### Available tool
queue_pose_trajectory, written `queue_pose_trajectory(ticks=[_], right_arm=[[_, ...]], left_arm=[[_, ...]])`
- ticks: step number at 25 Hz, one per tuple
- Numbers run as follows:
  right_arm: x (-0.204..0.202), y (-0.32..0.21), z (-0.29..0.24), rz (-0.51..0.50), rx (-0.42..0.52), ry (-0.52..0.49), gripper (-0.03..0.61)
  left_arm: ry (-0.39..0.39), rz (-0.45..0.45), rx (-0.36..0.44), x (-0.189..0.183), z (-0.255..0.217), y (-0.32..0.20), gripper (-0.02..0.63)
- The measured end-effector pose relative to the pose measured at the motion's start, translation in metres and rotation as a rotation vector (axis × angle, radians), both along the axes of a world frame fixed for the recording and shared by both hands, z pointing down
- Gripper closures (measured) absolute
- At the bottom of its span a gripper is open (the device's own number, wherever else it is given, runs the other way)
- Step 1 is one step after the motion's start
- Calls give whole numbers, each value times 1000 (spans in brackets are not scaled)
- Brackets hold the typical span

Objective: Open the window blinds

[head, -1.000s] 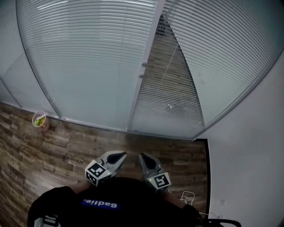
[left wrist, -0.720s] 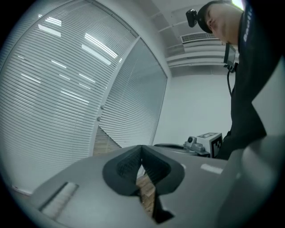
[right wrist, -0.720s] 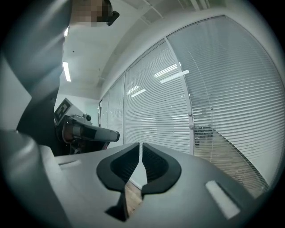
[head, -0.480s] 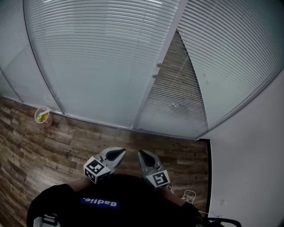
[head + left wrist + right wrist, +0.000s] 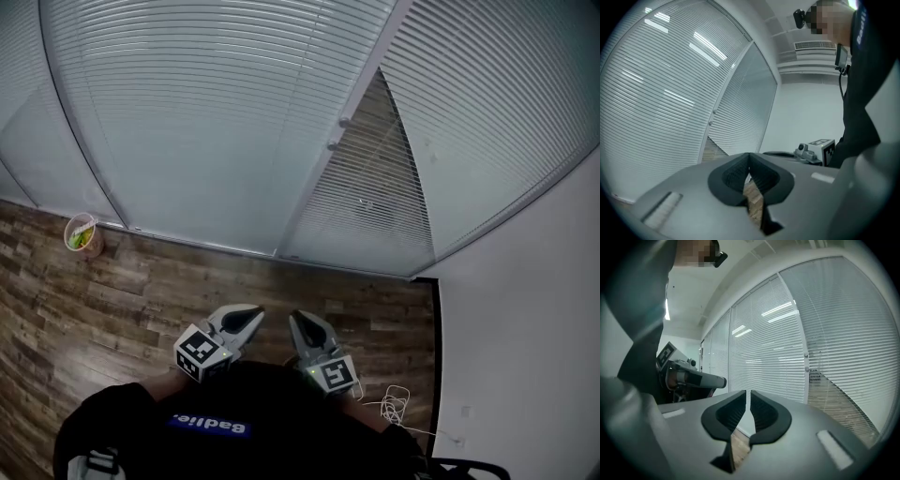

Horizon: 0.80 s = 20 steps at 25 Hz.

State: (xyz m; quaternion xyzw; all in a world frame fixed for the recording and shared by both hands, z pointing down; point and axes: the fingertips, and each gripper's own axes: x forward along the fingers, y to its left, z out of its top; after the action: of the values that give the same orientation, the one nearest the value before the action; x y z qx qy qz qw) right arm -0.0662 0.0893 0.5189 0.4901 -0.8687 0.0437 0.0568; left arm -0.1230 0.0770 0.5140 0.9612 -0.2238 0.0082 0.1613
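Left gripper [image 5: 251, 315] shut, right gripper [image 5: 299, 322] closed to a slit, both empty. Advise: open one before reaching the pull cord [image 5: 363, 201] just right of the mullion [image 5: 323, 155].

Cool, even indoor light, rather dim, with no hard shadows. Ahead of the jaws, the blinds [image 5: 206, 112] carry bright streaks [image 5: 705, 44] of reflected light, a mild glare and no washout. The wide-angle lenses bow the slats into arcs, and both gripper views darken to black at their corners. The grey shells of the left gripper [image 5: 749, 157] and right gripper [image 5: 749, 394], nearest the lens, look soft. Beneath the jaws the wooden floor [image 5: 112, 300] lies darker.
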Motion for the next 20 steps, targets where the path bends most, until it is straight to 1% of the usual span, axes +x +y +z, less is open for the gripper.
queue_pose_trajectory(ticks=[4, 8, 14, 20], right_arm=[[14, -8, 3, -1, -11, -10, 546], [35, -21, 9, -8, -6, -20, 546], [84, -66, -2, -60, 18, -33, 546], [118, -92, -3, -128, 13, -44, 546]], left_arm=[[-20, 6, -6, 15, 0, -7, 614], [-46, -26, 7, 30, 4, -20, 614], [-60, -77, 11, 78, -3, -58, 614], [-76, -131, 2, 117, -6, -84, 614]])
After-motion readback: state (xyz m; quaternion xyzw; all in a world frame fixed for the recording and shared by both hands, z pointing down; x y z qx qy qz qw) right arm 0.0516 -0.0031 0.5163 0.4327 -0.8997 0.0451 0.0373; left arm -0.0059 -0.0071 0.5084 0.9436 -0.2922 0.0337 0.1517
